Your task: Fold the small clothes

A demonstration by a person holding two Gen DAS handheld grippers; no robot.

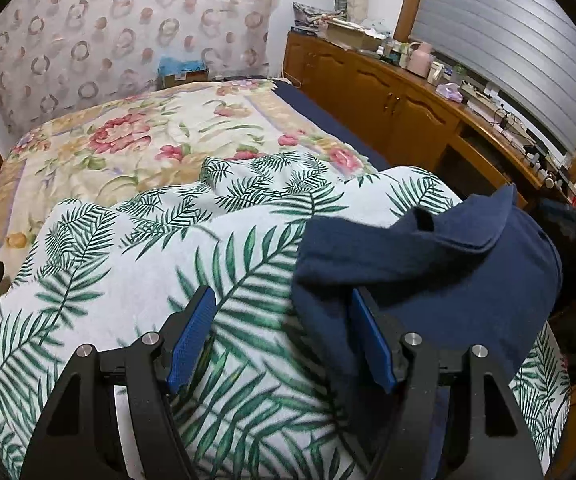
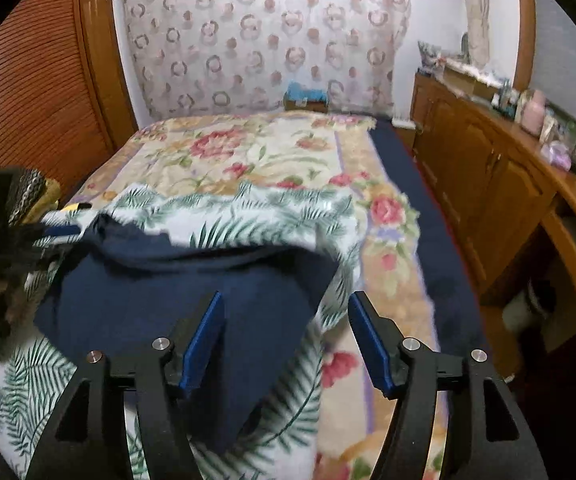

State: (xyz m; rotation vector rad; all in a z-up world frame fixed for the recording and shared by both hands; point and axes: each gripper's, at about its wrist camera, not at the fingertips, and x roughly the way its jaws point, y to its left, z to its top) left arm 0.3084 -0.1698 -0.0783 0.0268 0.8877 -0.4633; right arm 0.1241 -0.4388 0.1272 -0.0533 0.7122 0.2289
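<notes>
On the leaf-printed white blanket (image 1: 128, 280) lies the half-folded navy cloth garment (image 1: 427, 280); left gripper (image 1: 284, 336) and right gripper (image 2: 286, 336) gape empty (next: regrasp an edge).

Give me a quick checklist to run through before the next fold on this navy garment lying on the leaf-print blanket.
1. Left gripper open, ready to grasp: ok; nothing is pinched between its blue pads.
2. Right gripper open: ok; the cloth lies under it, not clamped.
3. Navy garment resting on the leaf-print blanket: ok.
4. Garment lying flat: not ok; a layer is folded over on top and its far edge is bunched.
5. An edge within reach: ok; the near left edge lies by the left gripper's right finger.
6. Which kind of garment it is: cannot tell.
</notes>
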